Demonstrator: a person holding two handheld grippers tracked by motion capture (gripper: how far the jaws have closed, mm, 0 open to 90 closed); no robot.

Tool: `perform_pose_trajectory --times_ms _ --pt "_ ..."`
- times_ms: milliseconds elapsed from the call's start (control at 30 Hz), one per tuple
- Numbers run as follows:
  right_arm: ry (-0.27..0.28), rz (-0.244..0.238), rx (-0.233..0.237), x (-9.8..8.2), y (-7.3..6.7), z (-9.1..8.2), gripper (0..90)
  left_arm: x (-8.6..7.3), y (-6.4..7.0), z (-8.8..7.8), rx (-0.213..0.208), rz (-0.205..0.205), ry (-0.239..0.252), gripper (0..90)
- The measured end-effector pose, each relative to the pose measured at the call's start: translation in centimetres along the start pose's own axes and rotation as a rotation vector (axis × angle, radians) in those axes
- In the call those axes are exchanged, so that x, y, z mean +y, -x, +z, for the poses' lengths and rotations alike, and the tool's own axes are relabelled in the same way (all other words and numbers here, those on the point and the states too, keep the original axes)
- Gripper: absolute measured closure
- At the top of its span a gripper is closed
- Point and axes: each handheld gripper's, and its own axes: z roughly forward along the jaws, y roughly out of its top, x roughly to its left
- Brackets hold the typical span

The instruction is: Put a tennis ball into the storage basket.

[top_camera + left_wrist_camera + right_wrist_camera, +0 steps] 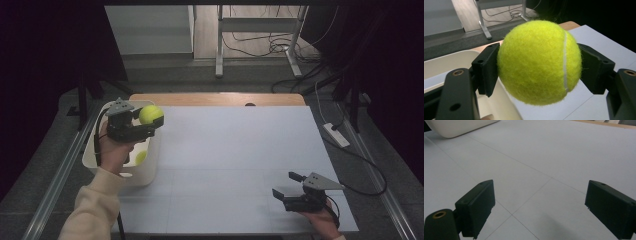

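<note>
A tennis ball [151,114] is clamped in the left gripper [150,125] above a white bin [150,167], seemingly mid-transfer, while the right gripper [288,185] is rested with jaws apart.

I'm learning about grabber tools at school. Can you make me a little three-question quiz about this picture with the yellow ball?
1. True or false: the left gripper is squeezing the tennis ball.
2. What lies inside the white bin?
A) another yellow ball
B) a cup
3. Fill in: the right gripper is ____ and holds nothing.

Key: 1 true. 2 A. 3 open.
</note>
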Motion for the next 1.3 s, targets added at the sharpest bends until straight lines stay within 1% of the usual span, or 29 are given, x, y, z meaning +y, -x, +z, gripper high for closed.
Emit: perform_pose_trajectory --times_ms 200,333,533,800,1300 --pt "0.009 0.0 -0.001 0.3 -0.1 0.0 9.1 -0.3 -0.8 -0.1 0.013 -0.025 -0.001 26.6" --pt "0.011 -0.007 0.005 0.4 -0.2 0.0 9.1 -0.4 -1.2 0.0 0.022 -0.03 -0.008 26.6" --pt "0.012 -0.004 0.007 0.4 -0.1 0.1 9.1 -0.6 -2.0 0.1 0.042 -0.045 -0.017 26.6" --pt "0.021 -0.008 0.014 0.7 -0.4 0.0 9.1 -0.9 -2.9 -0.2 0.062 -0.061 -0.029 26.6" --pt "0.011 -0.01 0.009 0.5 -0.3 0.1 9.1 -1.5 -4.5 -0.3 0.103 -0.093 -0.043 26.6"
